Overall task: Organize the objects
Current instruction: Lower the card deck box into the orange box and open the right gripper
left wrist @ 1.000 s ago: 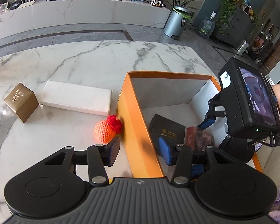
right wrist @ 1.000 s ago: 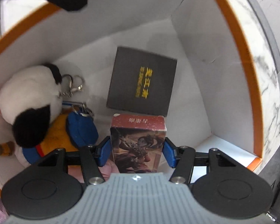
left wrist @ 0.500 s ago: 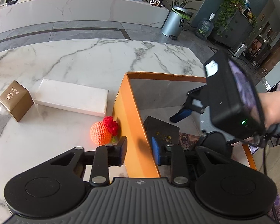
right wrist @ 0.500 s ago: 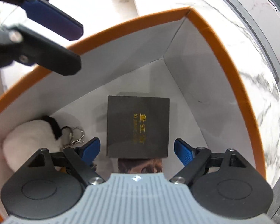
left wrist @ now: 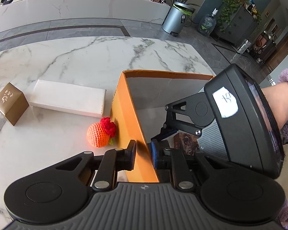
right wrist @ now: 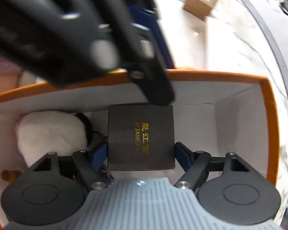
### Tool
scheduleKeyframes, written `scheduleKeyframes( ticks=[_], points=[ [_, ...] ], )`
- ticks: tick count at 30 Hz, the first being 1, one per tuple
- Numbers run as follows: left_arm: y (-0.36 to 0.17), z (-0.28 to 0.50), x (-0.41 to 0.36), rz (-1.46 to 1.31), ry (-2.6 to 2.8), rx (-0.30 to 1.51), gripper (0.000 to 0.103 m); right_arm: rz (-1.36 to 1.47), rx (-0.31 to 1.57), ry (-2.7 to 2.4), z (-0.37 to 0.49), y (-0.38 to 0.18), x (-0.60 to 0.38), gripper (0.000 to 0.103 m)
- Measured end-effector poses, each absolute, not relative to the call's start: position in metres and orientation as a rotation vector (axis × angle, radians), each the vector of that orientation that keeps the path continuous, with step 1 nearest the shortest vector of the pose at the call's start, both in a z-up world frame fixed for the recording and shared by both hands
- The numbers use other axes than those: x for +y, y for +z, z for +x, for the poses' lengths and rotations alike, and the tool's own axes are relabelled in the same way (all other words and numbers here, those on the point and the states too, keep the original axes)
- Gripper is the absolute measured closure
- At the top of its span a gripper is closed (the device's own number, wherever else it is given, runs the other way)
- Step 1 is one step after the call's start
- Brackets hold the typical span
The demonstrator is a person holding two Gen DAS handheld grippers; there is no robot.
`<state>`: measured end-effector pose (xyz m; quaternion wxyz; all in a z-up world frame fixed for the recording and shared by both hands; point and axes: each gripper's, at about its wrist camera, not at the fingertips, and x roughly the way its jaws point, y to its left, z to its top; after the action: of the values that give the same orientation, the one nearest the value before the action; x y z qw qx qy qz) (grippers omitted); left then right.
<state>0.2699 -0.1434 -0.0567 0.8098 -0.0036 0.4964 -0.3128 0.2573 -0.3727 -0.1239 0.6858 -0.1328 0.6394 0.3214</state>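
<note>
We see a glossy veined marble table (left wrist: 86, 61), a smooth orange card box (left wrist: 128, 118) lined matt white, a crocheted yarn fruit (left wrist: 99, 134), a matt black box (right wrist: 141, 136) lettered in gold, and fluffy white plush (right wrist: 50, 132).

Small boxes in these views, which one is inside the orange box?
The black box with gold lettering, inside the orange box. The gold box and white box lie outside on the marble table.
</note>
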Motion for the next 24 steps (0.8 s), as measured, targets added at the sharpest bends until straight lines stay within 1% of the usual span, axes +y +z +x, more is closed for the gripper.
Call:
scheduleKeyframes(
  ticks=[5,12,14,16,20,24],
  points=[
    [-0.056,0.269,-0.145,0.009,-0.666,1.063,0.083,-0.217,1.415,0.742,0.257,-0.114,-0.382,0.026],
    [-0.053,0.267,-0.144,0.007,-0.659,1.067,0.083,-0.198,1.416,0.673,0.261,-0.103,-0.404,0.026],
    [-0.053,0.267,-0.144,0.006,-0.659,1.067,0.083,-0.181,1.453,0.637,0.261,-0.101,-0.419,0.03],
    [-0.053,0.266,-0.144,0.006,-0.657,1.066,0.083,-0.179,1.519,0.596,0.259,-0.103,-0.434,0.036],
    [-0.052,0.266,-0.144,-0.004,-0.66,1.066,0.083,-0.158,1.667,0.502,0.251,-0.123,-0.461,0.037],
    [-0.051,0.266,-0.143,-0.001,-0.655,1.068,0.083,-0.142,1.721,0.495,0.241,-0.142,-0.471,0.037]
  ],
)
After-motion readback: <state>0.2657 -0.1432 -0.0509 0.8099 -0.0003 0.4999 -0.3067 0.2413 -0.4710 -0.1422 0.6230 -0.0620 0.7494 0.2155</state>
